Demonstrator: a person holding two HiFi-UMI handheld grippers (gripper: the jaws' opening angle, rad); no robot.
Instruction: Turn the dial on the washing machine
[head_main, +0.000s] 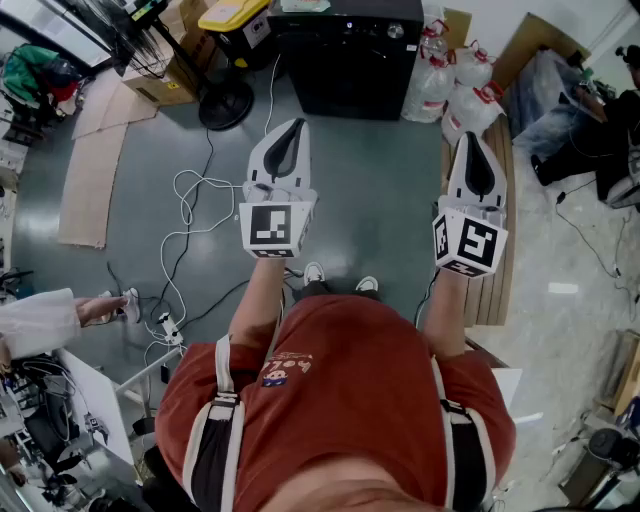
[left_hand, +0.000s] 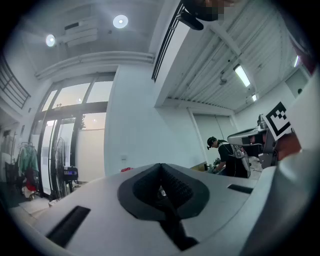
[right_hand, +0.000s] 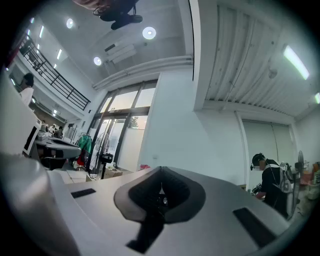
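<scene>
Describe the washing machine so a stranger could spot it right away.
Follow the grey floor straight ahead of the person. At its far end stands the washing machine, between a round fan base and a heap of clear plastic bags. It's the only big black box there.

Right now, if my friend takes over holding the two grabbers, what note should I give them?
Left gripper: shut, empty, held out in the air.
Right gripper: shut, empty, held out beside it.
Washing machine: the black box ahead, beyond both grippers; neither touches it. The small silvery knob on its top looks like the dial, though it is too small to be sure.
Done: nothing on the dial yet.
Left: step closer, open one gripper, close it on the dial and turn it.
</scene>
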